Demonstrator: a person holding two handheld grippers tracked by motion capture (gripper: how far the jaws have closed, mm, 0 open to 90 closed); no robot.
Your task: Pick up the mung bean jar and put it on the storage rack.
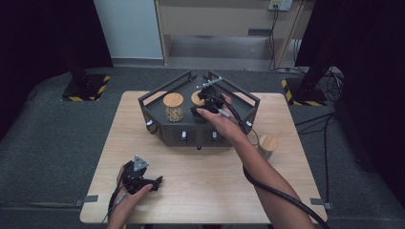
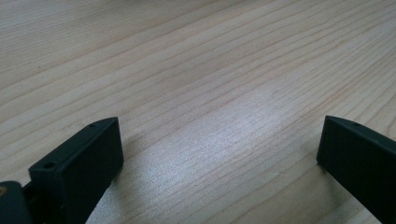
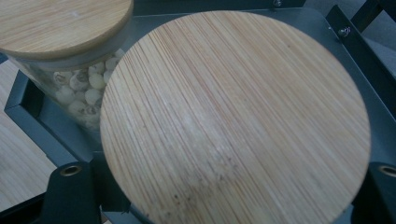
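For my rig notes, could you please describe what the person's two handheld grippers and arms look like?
Both are black. The left gripper carries a grey three-cornered plate and has flat, blocky fingers with small screw holes. A thick black cable trails from the right gripper along the forearm. Both forearms are bare, no sleeves in view.

A rack point(image 1: 157, 114) is sitting on the far middle of the table point(image 1: 200, 191), with two lidded jars standing side by side in it: the nut jar point(image 1: 173, 107) to the left, the second jar point(image 3: 233, 121) just beside it on the right. The right gripper point(image 1: 203, 102) is reaching over the rack onto that second jar. A third jar point(image 1: 267, 145) is standing on the table right of the rack, and the left gripper point(image 1: 138, 176) is lying near the table's front left.
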